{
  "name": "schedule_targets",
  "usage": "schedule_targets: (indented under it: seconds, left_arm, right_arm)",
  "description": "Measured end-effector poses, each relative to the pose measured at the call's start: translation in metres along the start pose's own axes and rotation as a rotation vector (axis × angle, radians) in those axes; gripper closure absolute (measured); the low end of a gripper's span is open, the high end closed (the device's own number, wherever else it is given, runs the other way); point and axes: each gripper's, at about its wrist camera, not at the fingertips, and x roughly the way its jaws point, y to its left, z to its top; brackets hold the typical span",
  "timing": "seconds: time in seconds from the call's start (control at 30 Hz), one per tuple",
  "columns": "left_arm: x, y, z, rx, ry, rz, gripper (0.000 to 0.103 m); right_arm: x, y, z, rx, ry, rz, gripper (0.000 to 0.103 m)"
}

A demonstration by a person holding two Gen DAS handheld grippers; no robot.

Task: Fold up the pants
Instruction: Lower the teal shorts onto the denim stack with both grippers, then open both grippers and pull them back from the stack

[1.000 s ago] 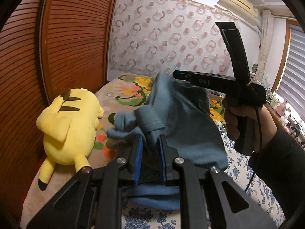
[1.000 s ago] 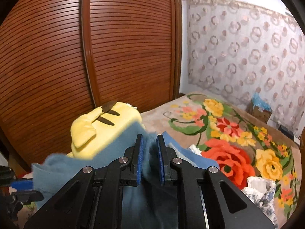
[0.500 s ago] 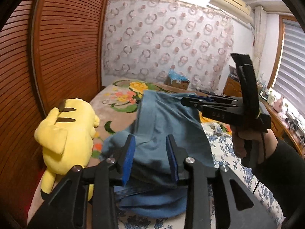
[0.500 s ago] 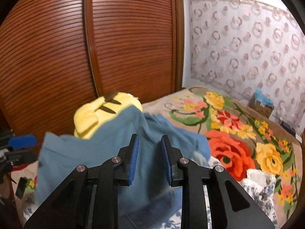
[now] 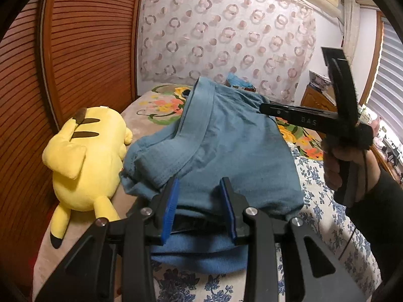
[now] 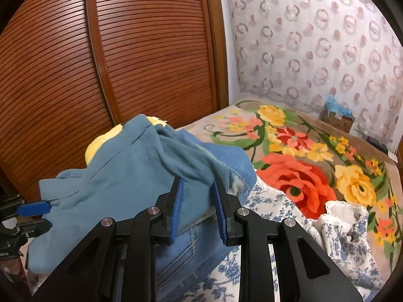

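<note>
One pair of blue pants point(image 5: 226, 146) fills the middle of the left wrist view, heaped on the bed point(image 5: 327, 201), waistband running up toward the top centre; and here's the left gripper point(image 5: 200, 209) at the bottom centre, its two blue pads standing apart, cloth lying between them but neither pad pressing on it, so nothing is gripped; the right gripper point(image 5: 267, 108) comes in from the right edge, seen side-on, held by one hand point(image 5: 340, 166) in a dark sleeve point(image 5: 382, 214), its tip at the pants' upper right edge; from that angle I cannot tell its gap.

Over to the right wrist view; the right gripper point(image 6: 197, 209) sits bottom centre, two blue pads parted, blue fabric bunched between and behind them, no squeeze showing; the pants point(image 6: 121, 176) spread across the lower left, and beneath them one piece of lighter denim point(image 6: 191, 251) with stitched seams; the left gripper's blue fingertips point(image 6: 35, 207) poke in at the left edge, just at the cloth's corner.

One yellow plush toy point(image 5: 85, 156) lies left of the pants, against the slatted wooden doors point(image 5: 88, 37), two of them counted in the right wrist view; one flowered blanket point(image 6: 302, 156) covers the far bed; one cardboard box point(image 6: 337, 118) sits by the curtain point(image 6: 314, 37) at upper right.
</note>
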Motion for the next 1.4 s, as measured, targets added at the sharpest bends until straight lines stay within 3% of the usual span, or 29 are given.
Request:
schedule_targets:
  seconds: [0.37,0.77,0.87,1.4]
  left_arm:
    - [-0.027,-0.008,-0.007,0.039,-0.029,0.048,0.071]
    - [-0.061,-0.042,-0.011,0.103,-0.062,0.005,0.071]
    - [-0.067,-0.052,-0.013,0.107,-0.064,0.034,0.071]
    - [-0.096,-0.134,-0.040,0.206,-0.082,-0.109,0.063]
  right_arm:
    - [-0.059,0.037,-0.029,-0.001,-0.037,-0.011,0.079]
    - [-0.143,0.049,-0.062,0.054,-0.093,-0.096,0.073]
    - [-0.163,0.050,-0.070,0.064,-0.106,-0.133,0.071]
    - [-0.278,0.040,-0.145,0.207,-0.163,-0.347,0.049]
